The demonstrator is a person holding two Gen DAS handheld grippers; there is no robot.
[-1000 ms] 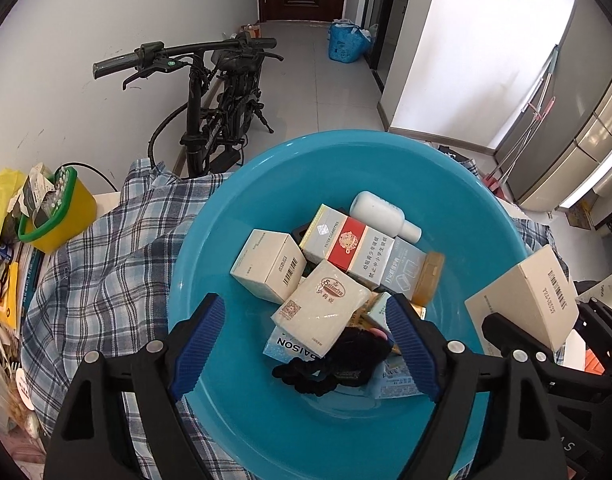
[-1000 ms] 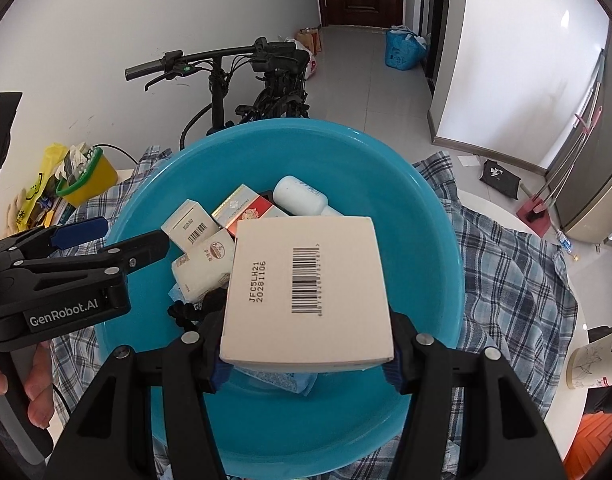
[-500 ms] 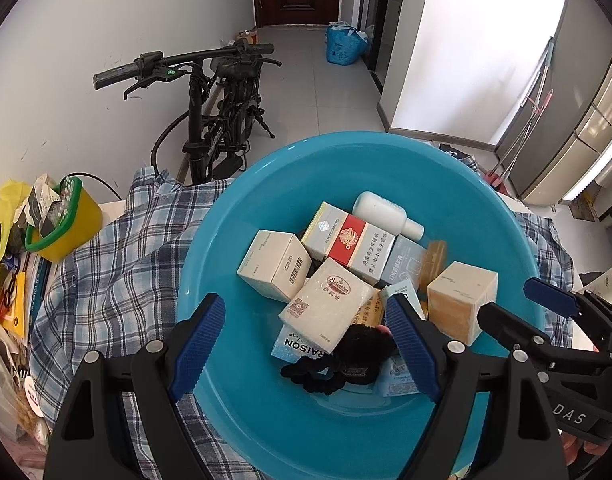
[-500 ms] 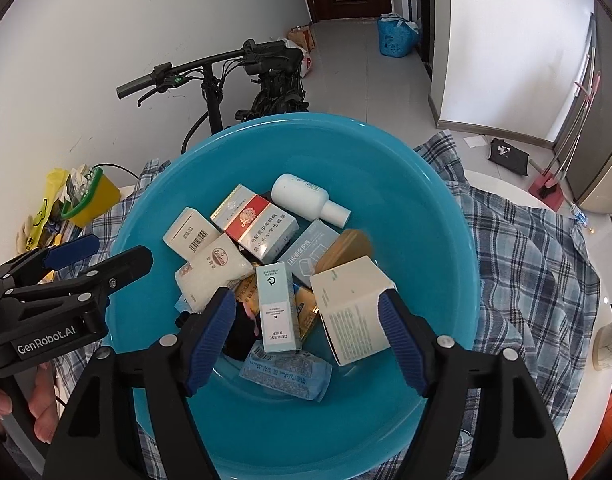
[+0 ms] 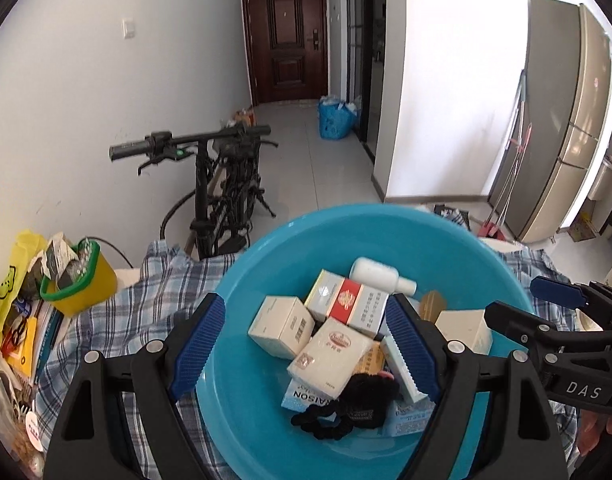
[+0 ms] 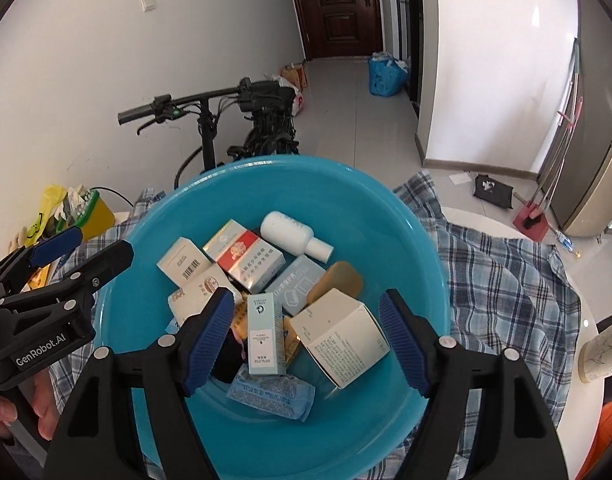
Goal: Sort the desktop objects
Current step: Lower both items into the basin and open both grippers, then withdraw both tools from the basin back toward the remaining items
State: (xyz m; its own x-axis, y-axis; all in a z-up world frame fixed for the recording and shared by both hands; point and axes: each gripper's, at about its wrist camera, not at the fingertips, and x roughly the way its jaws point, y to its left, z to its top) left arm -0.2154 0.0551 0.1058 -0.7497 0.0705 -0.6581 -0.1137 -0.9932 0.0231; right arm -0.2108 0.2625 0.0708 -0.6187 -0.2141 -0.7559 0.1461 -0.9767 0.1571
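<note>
A blue plastic basin stands on a plaid cloth and holds several boxes. A white box lies tilted at its right side, below my right gripper. That gripper's jaws are opening and nothing is between the pads. Also in the basin are a white bottle, a red and white carton, a slim teal box and a blue packet. My left gripper hangs open over the basin, above a cream pack and a black fabric item.
The plaid cloth covers a round white table. A paper cup stands at the right. A yellow bin with a green rim and books crowd the left. A black bicycle leans on the wall behind.
My right gripper let go of the white box, which dropped into the basin's right side, and its jaws spread. The left gripper's view tilted upward, showing more of the hallway.
</note>
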